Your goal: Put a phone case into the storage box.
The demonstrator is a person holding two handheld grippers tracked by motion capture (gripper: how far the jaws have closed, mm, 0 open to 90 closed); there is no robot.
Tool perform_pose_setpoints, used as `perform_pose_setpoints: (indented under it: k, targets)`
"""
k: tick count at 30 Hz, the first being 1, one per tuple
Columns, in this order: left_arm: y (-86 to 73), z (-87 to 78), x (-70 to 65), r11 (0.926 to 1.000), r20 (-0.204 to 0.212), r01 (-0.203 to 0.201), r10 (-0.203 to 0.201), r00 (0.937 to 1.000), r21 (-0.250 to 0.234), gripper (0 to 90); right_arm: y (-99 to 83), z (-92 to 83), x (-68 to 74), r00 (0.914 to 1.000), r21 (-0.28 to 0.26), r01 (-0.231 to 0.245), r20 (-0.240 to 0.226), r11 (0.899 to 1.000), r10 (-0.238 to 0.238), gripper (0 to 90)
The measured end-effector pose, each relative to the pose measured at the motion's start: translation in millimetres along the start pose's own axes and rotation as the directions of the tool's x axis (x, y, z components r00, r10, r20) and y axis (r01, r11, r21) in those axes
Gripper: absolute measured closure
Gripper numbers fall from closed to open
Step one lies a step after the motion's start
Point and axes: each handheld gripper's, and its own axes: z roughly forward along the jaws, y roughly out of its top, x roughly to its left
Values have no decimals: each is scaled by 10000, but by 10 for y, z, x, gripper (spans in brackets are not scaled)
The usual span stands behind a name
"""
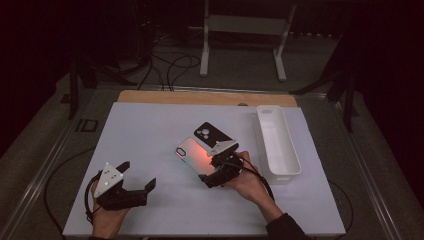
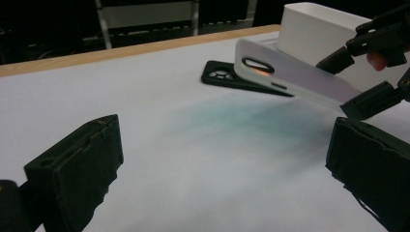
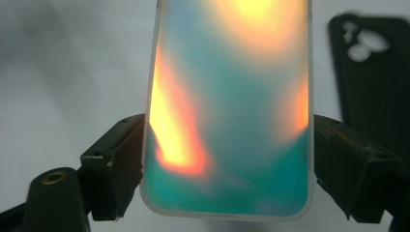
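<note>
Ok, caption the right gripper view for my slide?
Right claw clamps the iridescent phone case by its side edges above the white table, black case alongside.

No legible text or labels

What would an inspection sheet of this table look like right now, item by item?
Surface: white board over a wooden tabletop, which shows at the far edge.
Job's things: iridescent phone case gripped across its sides and tilted up off the board; black phone case lying flat just beyond it.
Clutter: long white bin at the right side of the board; its inside looks empty.
Grippers: right gripper shut on the iridescent phone case; left gripper open, holding nothing.
Cables: one trails from each gripper; more lie on the floor beyond the table.
Surroundings: dark room, white frame stand on the floor behind.
</note>
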Motion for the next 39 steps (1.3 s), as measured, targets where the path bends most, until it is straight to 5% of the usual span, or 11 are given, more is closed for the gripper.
perform_pose_setpoints:
  k: [4, 13, 16, 31, 39]
  targets:
    - [107, 77, -44, 9999, 78, -114, 114, 9999, 93, 0, 35, -102, 23, 9999, -917, 3, 145, 9958, 10, 167]
    - [314, 166, -122, 9996, 196, -259, 261, 9995, -128, 0, 61, -191, 70, 9999, -2083, -52, 98, 9780, 74, 167]
    - [419, 228, -145, 9997, 326, -57, 64, 9994, -219, 0, 85, -213, 88, 10000, -2690, 48, -13, 9631, -53, 167]
    - [636, 494, -313, 9991, 1195, 403, -388, 9921, -100, 48, 117, -178, 308, 9988, -3855, 476, 294, 9215, -393, 166]
    - [667, 555, -371, 9952, 1523, 970, -937, 9839, -144, 212, 129, -199, 369, 9983, -4281, 586, 313, 9018, -500, 166]
